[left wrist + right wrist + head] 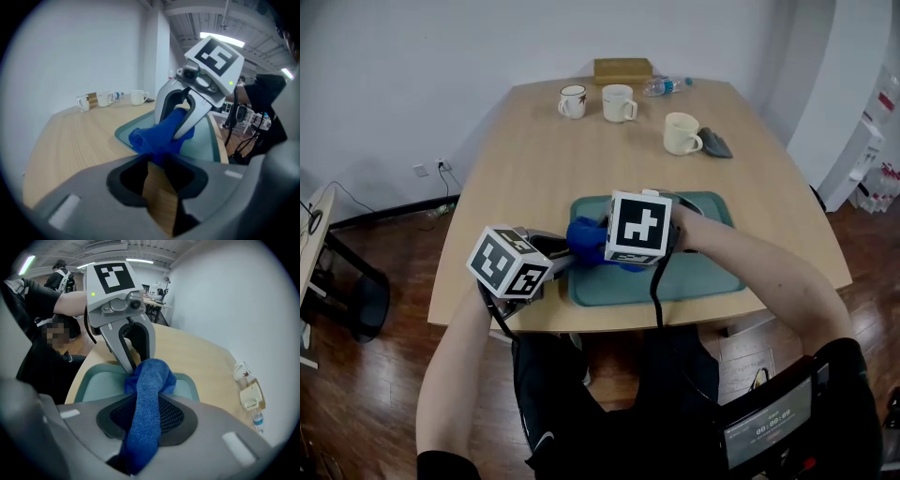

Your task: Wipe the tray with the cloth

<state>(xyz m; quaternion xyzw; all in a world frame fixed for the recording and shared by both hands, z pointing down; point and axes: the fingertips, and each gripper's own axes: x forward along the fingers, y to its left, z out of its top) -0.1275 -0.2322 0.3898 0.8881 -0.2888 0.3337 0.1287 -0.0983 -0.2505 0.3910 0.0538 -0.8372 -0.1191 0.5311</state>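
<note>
A teal tray (705, 274) lies on the wooden table near its front edge. A blue cloth (587, 240) is bunched on the tray's left end. My right gripper (615, 253) points steeply down over that end, shut on the cloth (148, 394), which runs up between its jaws. From the left gripper view the cloth (159, 136) hangs between the right gripper's fingers (161, 110). My left gripper (565, 263) rests at the tray's left front rim (123, 136). Its jaws stand narrowly apart with their tips at that rim, and the cloth hides the contact.
Three mugs (573, 101) (618, 103) (681, 133) stand at the table's far end with a grey rag (716, 143), a plastic bottle (667, 86) and a tan box (622, 69). The table's front edge (609, 323) runs just below the tray.
</note>
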